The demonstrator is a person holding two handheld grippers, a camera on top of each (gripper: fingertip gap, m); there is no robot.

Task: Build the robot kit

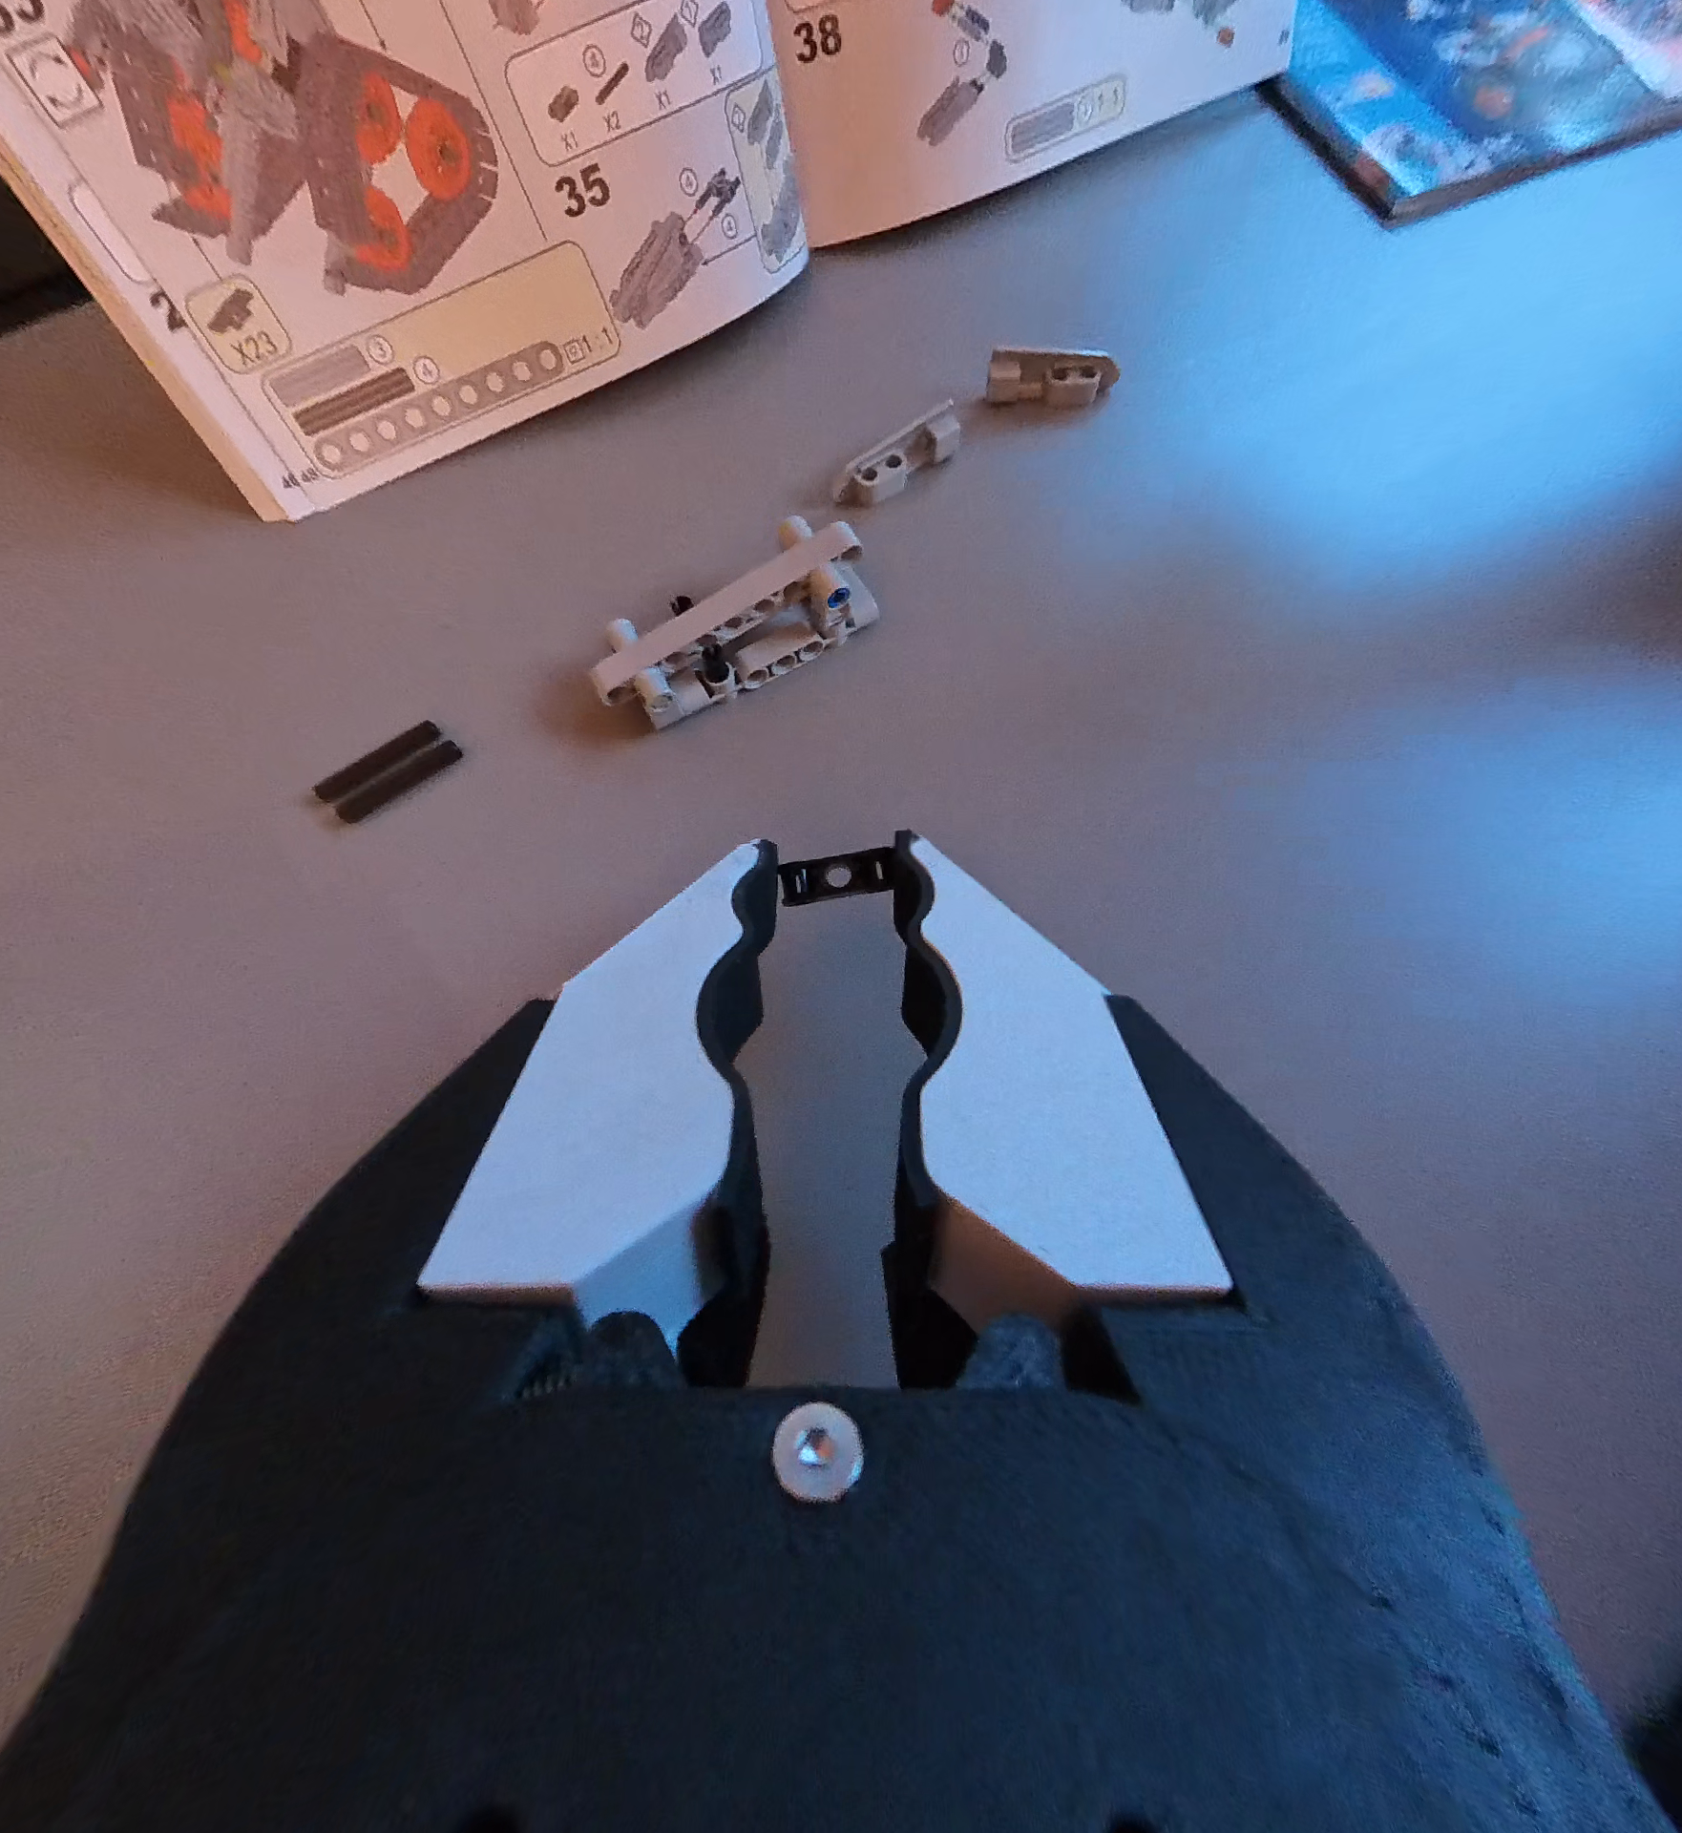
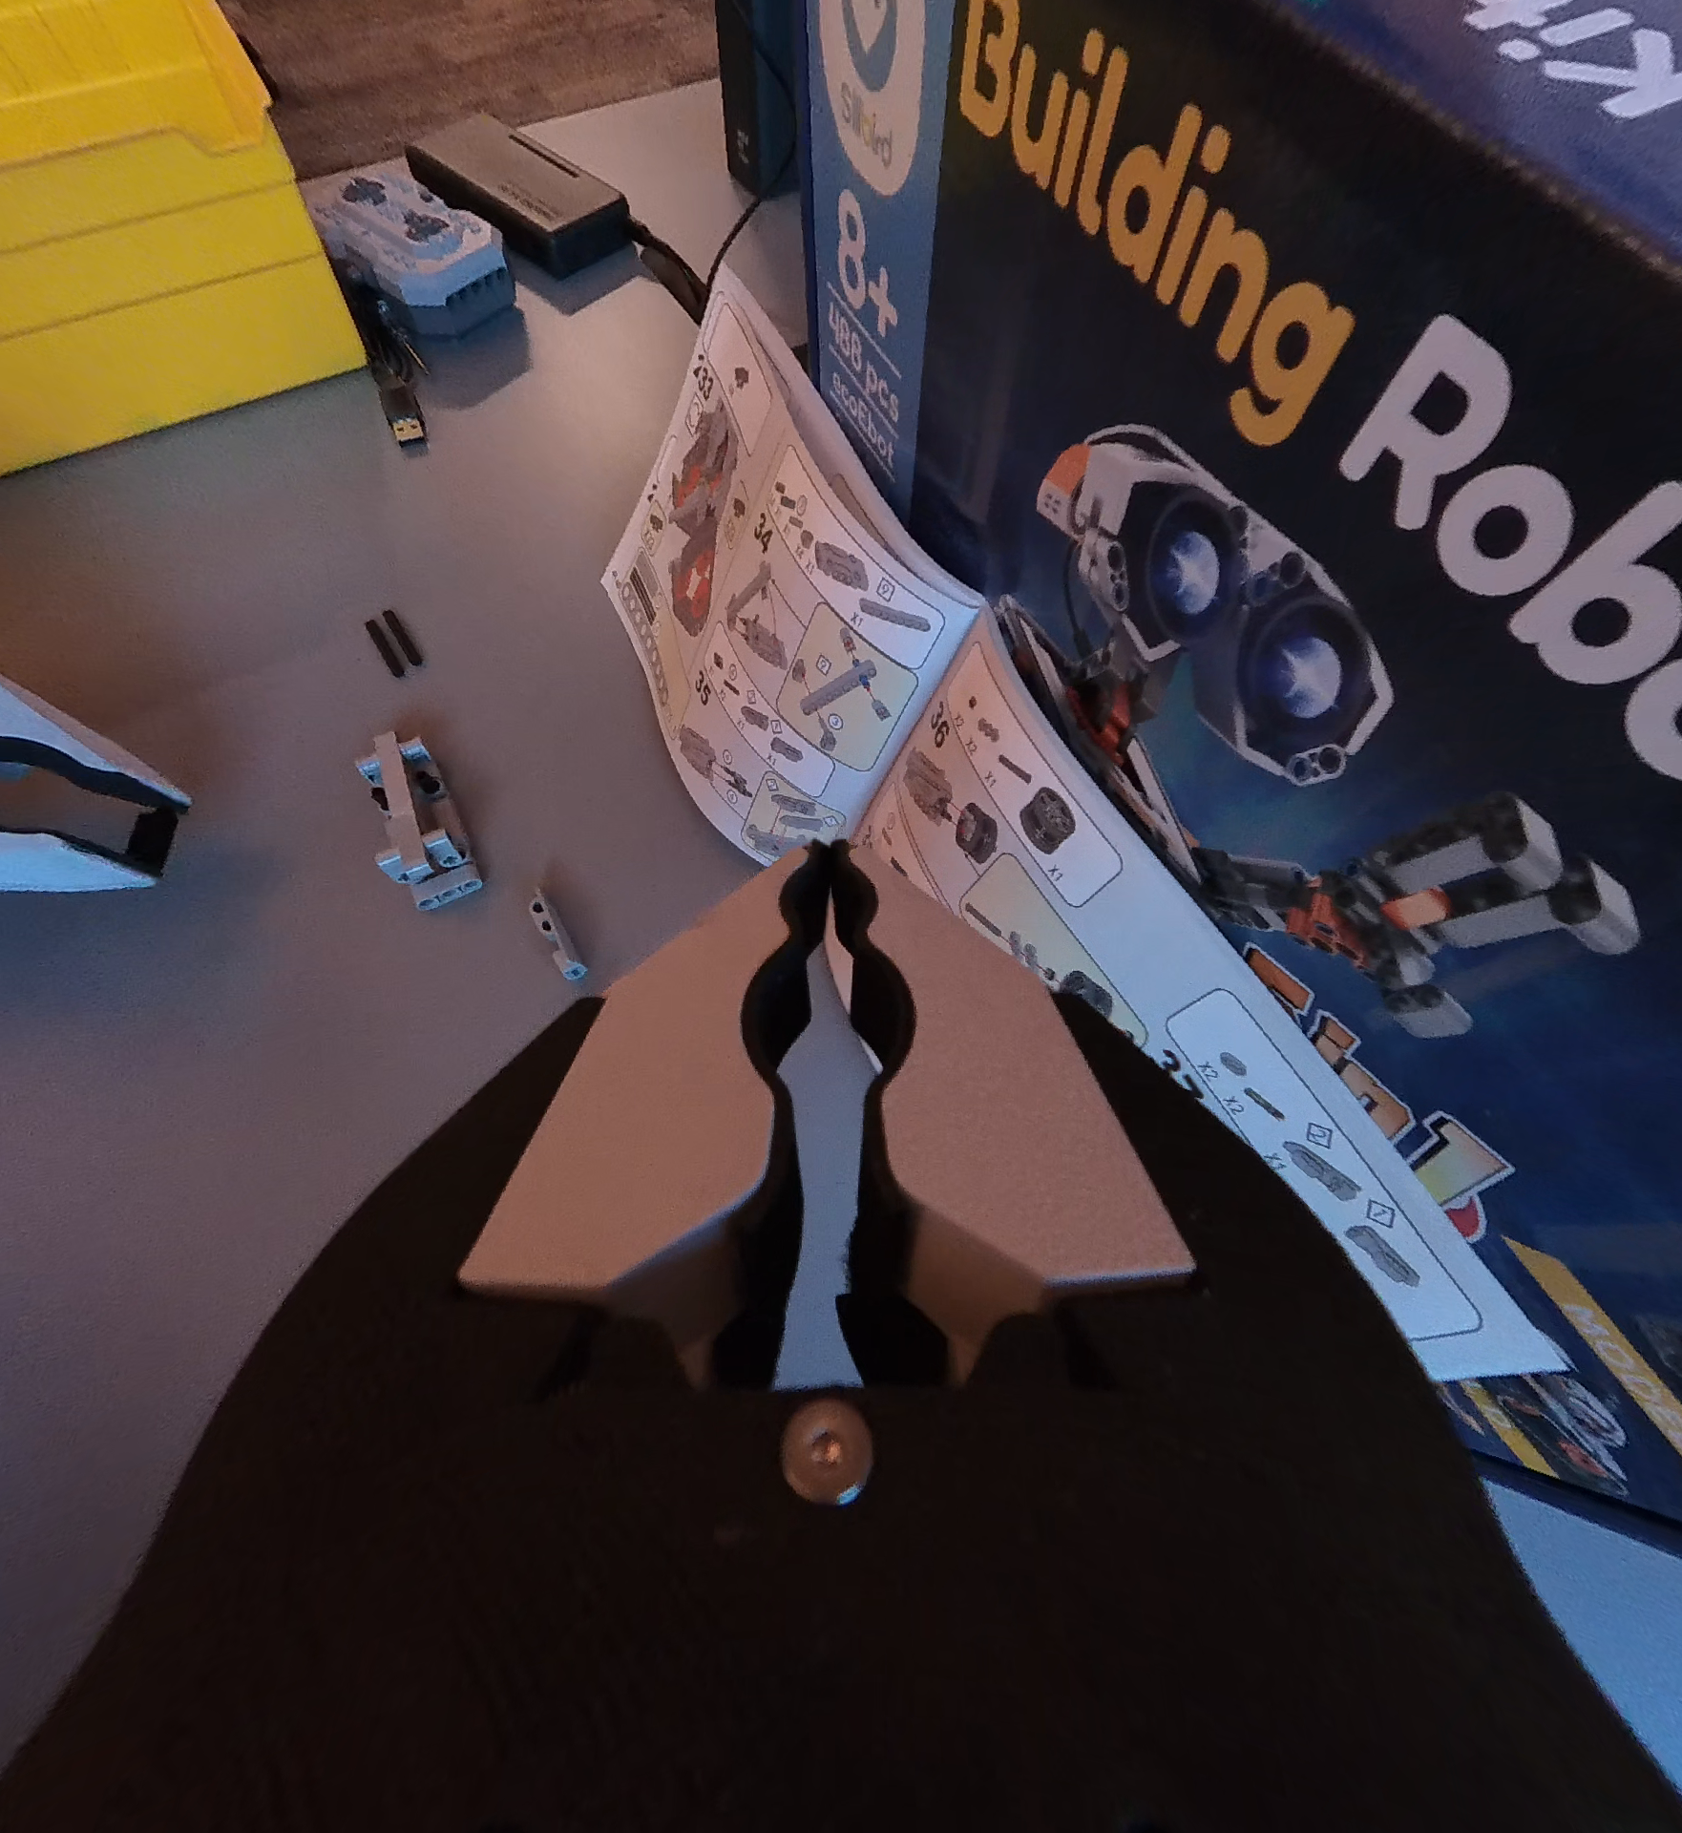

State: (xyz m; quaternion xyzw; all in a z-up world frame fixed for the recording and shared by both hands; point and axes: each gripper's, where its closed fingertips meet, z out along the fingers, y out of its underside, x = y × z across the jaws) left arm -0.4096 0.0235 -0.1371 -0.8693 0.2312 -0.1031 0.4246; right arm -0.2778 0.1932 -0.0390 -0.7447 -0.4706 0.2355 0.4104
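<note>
My left gripper (image 1: 837,878) is shut on a small black brick piece (image 1: 835,880), held between its fingertips above the grey table (image 1: 1214,893). Ahead of it lie a light grey beam assembly (image 1: 736,627), two small grey connector pieces (image 1: 897,454) (image 1: 1050,375) and two black axles (image 1: 389,772). My right gripper (image 2: 825,851) is shut and empty, tips near the open instruction booklet (image 2: 797,635). In the right wrist view the left gripper (image 2: 148,833) shows at the left edge with the black piece, beside the assembly (image 2: 416,813), one connector piece (image 2: 557,927) and the axles (image 2: 394,643).
The booklet (image 1: 401,218) leans open against a large dark blue toy box (image 2: 1363,595). A yellow bin (image 2: 93,228), a grey control unit (image 2: 411,243), a black power adapter (image 2: 520,188) with cable and a USB plug (image 2: 411,427) stand at the back left. The tips of one gripper are about 25 cm away from the tips of the other.
</note>
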